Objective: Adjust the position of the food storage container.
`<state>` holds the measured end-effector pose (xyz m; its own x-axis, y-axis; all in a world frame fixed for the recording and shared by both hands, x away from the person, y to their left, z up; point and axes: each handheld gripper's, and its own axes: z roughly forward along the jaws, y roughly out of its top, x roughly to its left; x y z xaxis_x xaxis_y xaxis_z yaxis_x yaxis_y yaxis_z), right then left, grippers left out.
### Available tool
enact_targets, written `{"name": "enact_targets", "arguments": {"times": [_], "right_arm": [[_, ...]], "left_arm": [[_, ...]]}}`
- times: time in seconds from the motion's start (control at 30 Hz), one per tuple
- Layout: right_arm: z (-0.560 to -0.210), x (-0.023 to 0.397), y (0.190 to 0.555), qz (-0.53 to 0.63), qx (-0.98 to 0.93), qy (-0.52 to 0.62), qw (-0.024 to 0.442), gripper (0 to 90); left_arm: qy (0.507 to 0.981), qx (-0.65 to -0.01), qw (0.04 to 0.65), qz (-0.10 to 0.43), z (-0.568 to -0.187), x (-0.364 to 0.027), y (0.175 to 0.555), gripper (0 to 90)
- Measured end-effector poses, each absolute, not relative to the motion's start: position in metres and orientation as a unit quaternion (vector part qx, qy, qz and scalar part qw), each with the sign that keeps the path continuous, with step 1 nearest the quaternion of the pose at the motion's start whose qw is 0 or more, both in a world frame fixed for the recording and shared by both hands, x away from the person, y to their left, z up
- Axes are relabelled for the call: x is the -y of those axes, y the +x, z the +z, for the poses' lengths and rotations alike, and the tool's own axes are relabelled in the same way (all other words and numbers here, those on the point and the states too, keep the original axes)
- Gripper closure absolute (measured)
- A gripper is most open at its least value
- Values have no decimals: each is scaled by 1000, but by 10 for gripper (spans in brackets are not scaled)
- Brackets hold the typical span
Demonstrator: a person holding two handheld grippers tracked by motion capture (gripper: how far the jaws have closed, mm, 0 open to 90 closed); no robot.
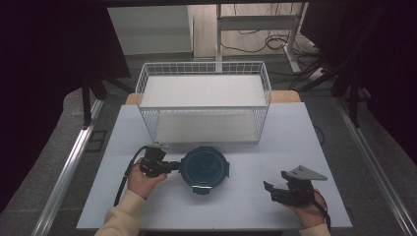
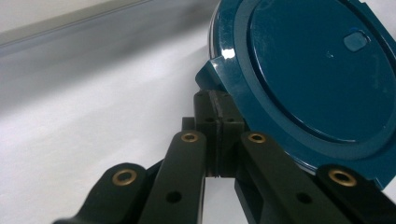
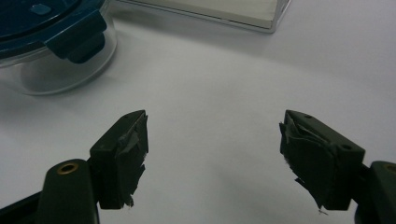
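Container (image 1: 205, 167) on table (image 1: 246, 206), before wire basket (image 1: 204, 101), between the tongs

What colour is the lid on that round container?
Dark teal-blue lid, over a clear container; it shows best in the left gripper view.

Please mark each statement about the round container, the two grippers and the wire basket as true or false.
1. The fingers of the left gripper are shut. True.
2. The round container has a red lid. False: the lid is dark teal.
3. The right gripper holds the container. False: its fingers are open with nothing between them, and it rests apart from the container.
4. The wire basket stands behind the container on the table. True.
5. The container lies inside the basket. False: it sits on the table in front of it.
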<state>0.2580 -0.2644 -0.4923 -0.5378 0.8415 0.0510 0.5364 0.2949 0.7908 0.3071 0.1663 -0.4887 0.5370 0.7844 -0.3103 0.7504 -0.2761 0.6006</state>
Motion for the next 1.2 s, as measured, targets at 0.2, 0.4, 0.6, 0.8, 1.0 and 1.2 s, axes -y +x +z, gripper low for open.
{"name": "enact_targets", "arguments": {"times": [0.2, 0.4, 0.6, 0.8, 1.0, 1.2], "right_arm": [[-490, 267, 258, 402, -776, 445, 194, 232], [-489, 267, 258, 405, -774, 445, 195, 232], [-488, 268, 258, 407, -773, 446, 195, 232], [-487, 268, 257, 411, -772, 444, 195, 234], [-485, 269, 256, 420, -769, 441, 196, 234], [-483, 267, 254, 428, -769, 432, 197, 233]], "left_arm": [[797, -474, 374, 5, -489, -161, 303, 900], [799, -466, 379, -8, -489, -154, 298, 900], [798, -463, 385, -7, -491, -151, 298, 900], [802, -461, 378, 20, -489, -159, 298, 897], [769, -480, 421, 43, -477, -183, 274, 807], [756, -496, 423, 65, -479, -200, 251, 380]]}}
